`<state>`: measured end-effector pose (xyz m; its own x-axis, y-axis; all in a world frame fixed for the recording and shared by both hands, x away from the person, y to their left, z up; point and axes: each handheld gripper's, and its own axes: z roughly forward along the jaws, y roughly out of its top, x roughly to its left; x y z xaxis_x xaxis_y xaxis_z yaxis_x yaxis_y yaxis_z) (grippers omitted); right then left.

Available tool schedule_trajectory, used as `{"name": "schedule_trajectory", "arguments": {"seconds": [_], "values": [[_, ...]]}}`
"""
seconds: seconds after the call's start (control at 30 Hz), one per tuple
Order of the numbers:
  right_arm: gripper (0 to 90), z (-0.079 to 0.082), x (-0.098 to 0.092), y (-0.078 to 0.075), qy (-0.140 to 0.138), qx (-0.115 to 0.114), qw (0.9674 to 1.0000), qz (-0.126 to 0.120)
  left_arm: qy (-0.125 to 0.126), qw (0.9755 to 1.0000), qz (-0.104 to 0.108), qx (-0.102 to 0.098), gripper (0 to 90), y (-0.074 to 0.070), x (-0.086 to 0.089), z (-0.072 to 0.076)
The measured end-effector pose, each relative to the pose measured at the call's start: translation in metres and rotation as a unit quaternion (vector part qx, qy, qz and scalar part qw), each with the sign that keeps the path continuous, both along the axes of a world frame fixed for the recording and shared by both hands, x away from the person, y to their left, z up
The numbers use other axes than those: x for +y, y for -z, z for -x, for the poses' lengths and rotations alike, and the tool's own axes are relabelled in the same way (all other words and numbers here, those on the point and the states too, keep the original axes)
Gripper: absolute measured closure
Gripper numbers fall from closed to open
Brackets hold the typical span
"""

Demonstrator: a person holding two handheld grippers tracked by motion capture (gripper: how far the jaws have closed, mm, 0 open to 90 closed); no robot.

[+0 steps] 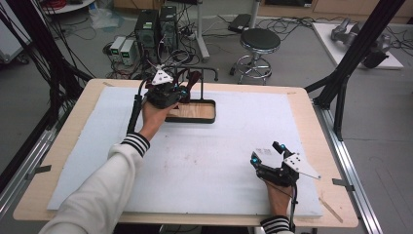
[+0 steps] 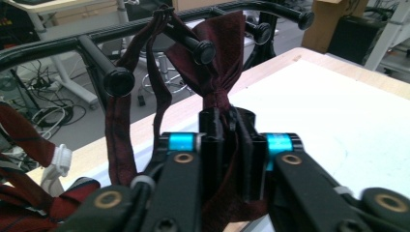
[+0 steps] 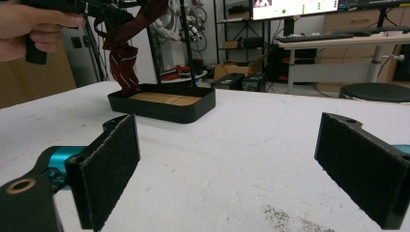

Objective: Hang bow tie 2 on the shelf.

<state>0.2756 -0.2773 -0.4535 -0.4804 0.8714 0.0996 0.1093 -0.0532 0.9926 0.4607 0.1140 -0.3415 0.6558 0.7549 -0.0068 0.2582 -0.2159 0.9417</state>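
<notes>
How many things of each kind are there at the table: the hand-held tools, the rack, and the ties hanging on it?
Tools: 2 (left tool, right tool)
Rack with tray: 1
Ties I can tell apart: 2 (dark red tie, striped red tie)
Total: 5

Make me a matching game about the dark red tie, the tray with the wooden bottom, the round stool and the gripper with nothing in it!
Things:
1. dark red tie
2. tray
3. stool
4. right gripper

Places or states:
A. on the floor beyond the table
B. pinched by the left gripper
C. jaws open over the white mat
D. at the far side of the mat

Pairs: 1-B, 2-D, 3-A, 4-C
</notes>
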Motion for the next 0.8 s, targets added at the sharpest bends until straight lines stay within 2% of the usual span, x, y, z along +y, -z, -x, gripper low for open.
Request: {"name": "schedule_trajectory", "arguments": {"seconds": [0.03,0.07,0.17,0.23,0.27,0.3,0.4,0.53,0.57,0.63,0.67,0.7,0.73,0.77,0.8], "values": [[8.0,0.0,0.0,0.0,0.0,0.0,1.0,0.0,0.001,1.0,0.0,0.003,67.4,0.0,0.0,0.0],[8.0,0.0,0.0,0.0,0.0,0.0,1.0,0.0,-0.003,1.0,-0.003,0.007,60.6,0.001,0.0,0.0],[8.0,0.0,0.0,0.0,0.001,-0.001,1.0,0.0,0.011,0.9994,-0.002,0.031,46.5,0.006,-0.001,-0.003],[8.0,0.0,0.0,0.0,0.001,-0.001,1.0,0.0,0.016,0.9992,-0.002,0.036,35.5,0.007,-0.001,-0.003],[8.0,0.0,0.0,0.0,0.001,-0.001,1.0,0.0,0.02,0.999,-0.001,0.039,35.5,0.007,-0.001,-0.004],[8.0,0.0,0.0,0.0,0.001,-0.001,1.0,0.0,0.023,0.999,-0.002,0.037,31.6,0.008,0.0,-0.003],[8.0,0.0,0.0,0.0,0.001,-0.001,1.0,0.001,0.036,0.9991,0.008,0.022,27.4,0.007,0.001,0.002],[8.0,0.0,0.0,0.0,0.001,0.001,1.0,0.0,0.054,0.998,0.024,0.023,20.3,0.006,0.007,0.007],[8.0,0.0,0.0,0.0,0.001,0.001,1.0,0.001,0.067,0.997,0.031,0.022,17.3,0.007,0.013,0.013],[8.0,-0.001,0.0,0.0,0.001,-0.001,1.0,0.006,0.072,0.9967,0.034,0.019,14.6,0.007,0.016,0.017],[8.0,-0.001,0.001,0.0,0.002,0.0,1.0,0.005,0.08,0.9961,0.036,0.014,14.0,0.007,0.019,0.021],[8.0,-0.001,0.001,0.0,0.002,0.001,1.0,0.006,0.091,0.9951,0.039,0.0,14.0,0.007,0.027,0.03],[8.0,-0.001,0.0,0.0,0.002,0.003,1.0,0.006,0.091,0.9951,0.039,0.0,13.9,0.007,0.027,0.03],[8.0,-0.002,0.001,-0.001,0.002,0.01,0.9999,0.004,0.111,0.9924,0.051,-0.015,13.9,0.007,0.038,0.04],[8.0,-0.002,0.001,-0.001,0.002,0.01,0.9999,0.004,0.111,0.9924,0.051,-0.015,13.9,0.007,0.038,0.04]]}}
